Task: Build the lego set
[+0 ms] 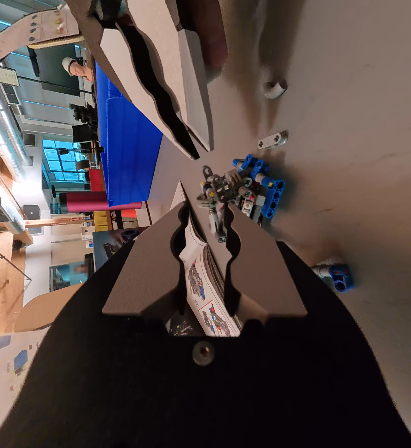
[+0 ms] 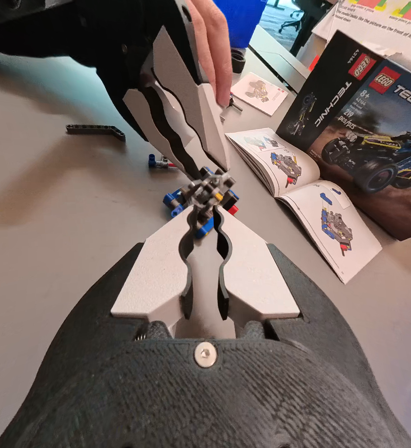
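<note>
Two claws meet over a blue and grey brick model (image 2: 206,196) on the grey counter (image 2: 54,218), the right claw (image 2: 203,213) slightly parted around its grey stalk, the left claw (image 1: 208,206) released just beside it

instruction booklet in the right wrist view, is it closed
No, the instruction booklet lies open on the grey table, both pages showing build diagrams.

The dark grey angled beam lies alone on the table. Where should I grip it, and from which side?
Probably the long straight arm of the dark grey angled beam, across its narrow width, from above: it lies flat on the table with bare space along both long edges.
</note>
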